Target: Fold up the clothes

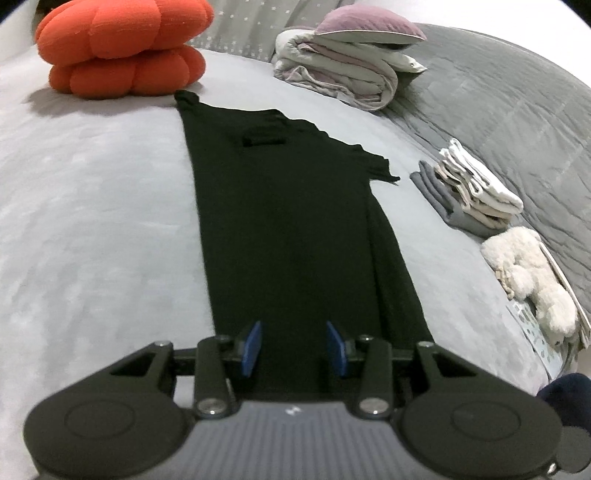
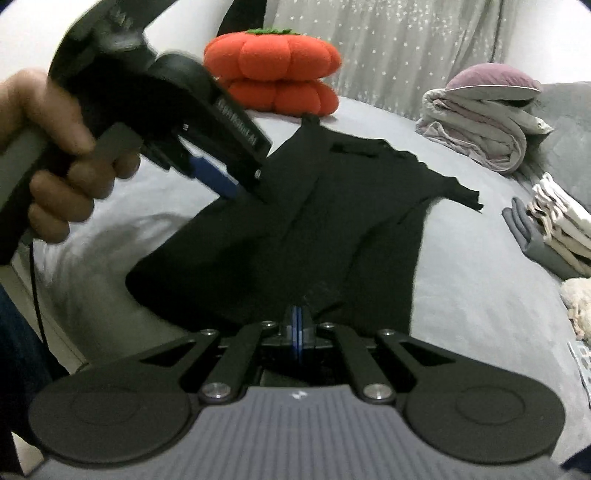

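Grey bed [image 1: 92, 206] under black garment [image 1: 288, 221], spread lengthwise down the middle, one side folded in; orange cushion [image 1: 122, 48] far left, folded stack [image 1: 476, 192] right; left gripper [image 1: 294, 349] jaws apart over near hem; right gripper [image 2: 297, 325] pinched together on near hem cloth

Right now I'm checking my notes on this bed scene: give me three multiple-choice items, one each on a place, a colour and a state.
1. Where is the orange pumpkin cushion?
A. beyond the far end of the black garment
B. on the folded stack
C. under the garment

2. What colour is the pillow on top of the folded duvet?
A. green
B. purple
C. yellow

3. How do the right hand-held gripper jaws stand?
A. wide apart
B. shut
C. out of view

Answers: 1 A, it sits past the garment's far end; 2 B, its cover is purple; 3 B, the blue pads meet.
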`<state>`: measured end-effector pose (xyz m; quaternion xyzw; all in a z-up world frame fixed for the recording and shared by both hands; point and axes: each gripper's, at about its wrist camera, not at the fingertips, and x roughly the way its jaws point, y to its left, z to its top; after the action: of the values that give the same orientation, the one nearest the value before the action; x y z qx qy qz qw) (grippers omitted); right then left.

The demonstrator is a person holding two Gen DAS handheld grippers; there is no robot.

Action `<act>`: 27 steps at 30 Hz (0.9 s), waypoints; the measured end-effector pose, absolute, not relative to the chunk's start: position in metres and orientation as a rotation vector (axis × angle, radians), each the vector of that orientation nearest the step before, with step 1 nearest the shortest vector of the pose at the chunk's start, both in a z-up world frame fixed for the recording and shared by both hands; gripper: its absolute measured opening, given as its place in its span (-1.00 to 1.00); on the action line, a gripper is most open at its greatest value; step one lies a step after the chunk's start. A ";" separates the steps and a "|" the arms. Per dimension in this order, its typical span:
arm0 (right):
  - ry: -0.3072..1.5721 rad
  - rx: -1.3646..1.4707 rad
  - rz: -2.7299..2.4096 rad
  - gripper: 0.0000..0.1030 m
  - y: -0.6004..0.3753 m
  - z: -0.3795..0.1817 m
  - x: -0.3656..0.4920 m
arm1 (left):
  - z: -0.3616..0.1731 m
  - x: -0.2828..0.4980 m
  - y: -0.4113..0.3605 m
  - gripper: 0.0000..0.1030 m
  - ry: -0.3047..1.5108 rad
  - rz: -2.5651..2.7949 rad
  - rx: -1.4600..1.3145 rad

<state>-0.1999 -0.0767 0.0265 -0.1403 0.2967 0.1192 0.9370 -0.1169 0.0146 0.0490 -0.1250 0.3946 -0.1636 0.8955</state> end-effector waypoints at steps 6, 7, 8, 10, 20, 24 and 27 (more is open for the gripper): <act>0.571 -0.288 0.201 -0.98 -0.094 0.041 -0.202 | 0.050 -0.114 0.007 -0.20 0.841 -0.430 -0.354; 0.571 -0.284 0.202 -0.98 -0.097 0.042 -0.201 | 0.051 -0.113 0.005 -0.20 0.847 -0.448 -0.370; 0.568 -0.284 0.205 -0.98 -0.098 0.043 -0.200 | 0.051 -0.112 0.001 -0.20 0.852 -0.466 -0.383; 0.564 -0.295 0.213 -0.98 -0.096 0.043 -0.199 | 0.055 -0.110 -0.008 -0.20 0.848 -0.500 -0.386; 0.581 -0.311 0.267 -0.98 -0.072 0.025 -0.199 | 0.048 -0.091 -0.059 -0.78 0.922 -0.564 -0.185; 0.585 -0.285 0.262 -0.98 -0.082 0.025 -0.199 | 0.045 -0.091 -0.066 -0.99 0.941 -0.616 -0.193; 0.567 -0.264 0.266 -0.98 -0.086 0.027 -0.201 | 0.046 -0.091 -0.064 -1.00 0.943 -0.622 -0.220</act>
<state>-0.2011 -0.0862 0.0269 -0.1293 0.2783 0.1307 0.9427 -0.0906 -0.0641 0.0457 -0.1040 0.4459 -0.2941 0.8390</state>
